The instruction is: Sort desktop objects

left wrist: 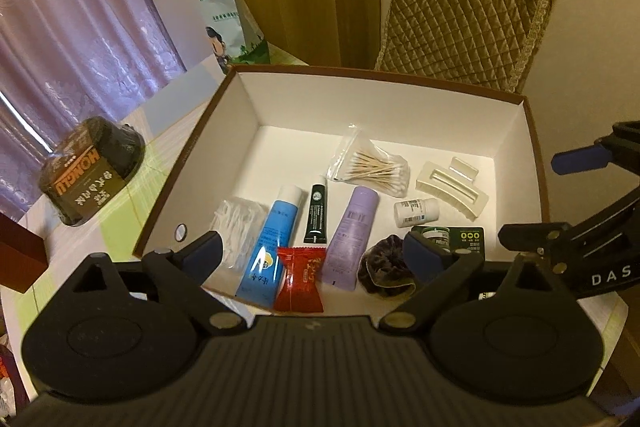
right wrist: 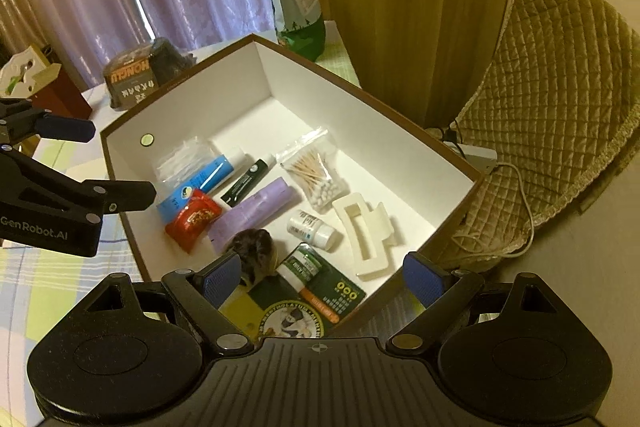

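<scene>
- Red foil marks the nearest thing in the left wrist view: a candy packet (left wrist: 299,277) lies on the white floor of the box (left wrist: 192,155), at the near wall, directly ahead of the left gripper (left wrist: 316,251), whose fingers stand spread apart with nothing between them.
- Beside the candy, toward the box's left wall, lies the blue tube (left wrist: 269,247); on its other side, the purple tube (left wrist: 352,239). Both long axes run from the near wall toward the far wall, roughly along the gripper's line of sight.
- Past the purple tube, a dark scrunchie (left wrist: 386,273) sits at the near wall, by the left gripper's right-hand pad.
- From the right wrist view, the right gripper (right wrist: 324,273) is likewise spread wide and empty, hovering over the box's (right wrist: 448,155) nearest corner.
- That scrunchie (right wrist: 256,251) lies just off its left-hand pad; a green card (right wrist: 324,283) lies between the pads. Whether they touch it I cannot tell.
- White hair clip (right wrist: 370,237) lies toward the box's right wall, long axis pointing away from the right gripper.
- Judgement: everything small already sits inside the box; the candy is the left hand's, the scrunchie and card the right's.
</scene>
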Tool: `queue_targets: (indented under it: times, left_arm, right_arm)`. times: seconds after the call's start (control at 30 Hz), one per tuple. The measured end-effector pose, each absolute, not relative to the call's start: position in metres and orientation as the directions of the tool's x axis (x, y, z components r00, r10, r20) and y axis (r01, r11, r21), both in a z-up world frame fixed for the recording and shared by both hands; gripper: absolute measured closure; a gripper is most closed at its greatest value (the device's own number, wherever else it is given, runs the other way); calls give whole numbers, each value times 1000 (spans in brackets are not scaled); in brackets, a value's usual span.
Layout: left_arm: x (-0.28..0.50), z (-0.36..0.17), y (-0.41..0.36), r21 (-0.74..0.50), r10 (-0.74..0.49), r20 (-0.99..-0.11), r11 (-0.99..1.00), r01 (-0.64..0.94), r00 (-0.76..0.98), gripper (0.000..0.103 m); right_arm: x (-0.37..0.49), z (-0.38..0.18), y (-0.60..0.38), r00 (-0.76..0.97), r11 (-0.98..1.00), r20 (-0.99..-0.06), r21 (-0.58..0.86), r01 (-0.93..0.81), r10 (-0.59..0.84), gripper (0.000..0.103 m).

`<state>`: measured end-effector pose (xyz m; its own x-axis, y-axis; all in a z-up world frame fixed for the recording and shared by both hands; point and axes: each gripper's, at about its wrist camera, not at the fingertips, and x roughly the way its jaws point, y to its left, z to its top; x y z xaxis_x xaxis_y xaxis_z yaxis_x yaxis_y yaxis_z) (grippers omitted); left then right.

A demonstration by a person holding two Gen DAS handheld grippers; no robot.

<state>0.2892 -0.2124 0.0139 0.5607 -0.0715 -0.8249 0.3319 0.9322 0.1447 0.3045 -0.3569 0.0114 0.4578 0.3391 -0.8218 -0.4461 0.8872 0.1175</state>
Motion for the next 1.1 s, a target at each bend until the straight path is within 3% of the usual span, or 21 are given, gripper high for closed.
queue_targets:
  times: [1.1]
  left_arm:
    - [191, 35, -186, 64, -183, -782, 927, 369, 596, 7]
  right_arm:
    - [194, 31, -354, 562, 934, -769, 129, -333, 306, 13]
